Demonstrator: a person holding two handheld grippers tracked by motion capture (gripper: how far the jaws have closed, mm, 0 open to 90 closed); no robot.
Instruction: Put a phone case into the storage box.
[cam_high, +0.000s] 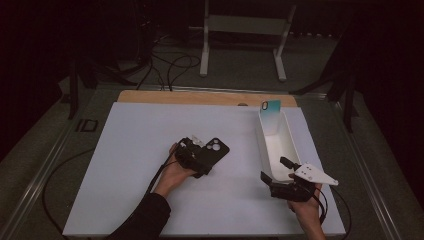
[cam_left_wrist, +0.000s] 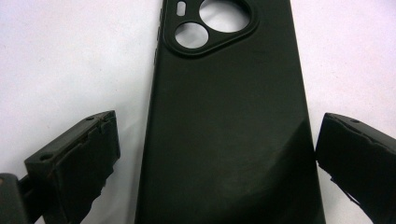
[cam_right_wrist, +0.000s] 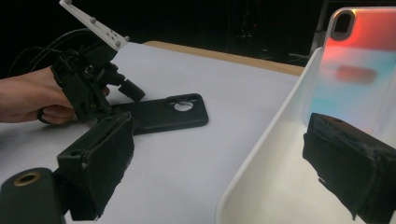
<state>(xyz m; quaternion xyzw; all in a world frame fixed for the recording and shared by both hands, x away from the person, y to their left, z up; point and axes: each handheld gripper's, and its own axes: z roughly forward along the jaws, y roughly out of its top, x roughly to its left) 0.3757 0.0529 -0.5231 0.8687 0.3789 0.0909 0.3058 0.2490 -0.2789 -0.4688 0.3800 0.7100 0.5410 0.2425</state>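
A matte black phone case (cam_left_wrist: 229, 135), smooth with rounded camera cutouts, is lying flat on the white table (cam_high: 135, 200). The left gripper (cam_left_wrist: 217, 154) is straddling its lower end, jaws spread and not pinching it. The right gripper (cam_right_wrist: 224, 172) is sitting spread across the near wall of a glossy white rectangular bin (cam_right_wrist: 261, 154), where an iridescent translucent case (cam_right_wrist: 355, 65) is leaning upright. No writing is readable.

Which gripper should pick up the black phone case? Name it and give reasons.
Left. The left gripper has its open jaws on either side of the black phone case lying flat on the table. The right gripper stands open at the white bin's near end.
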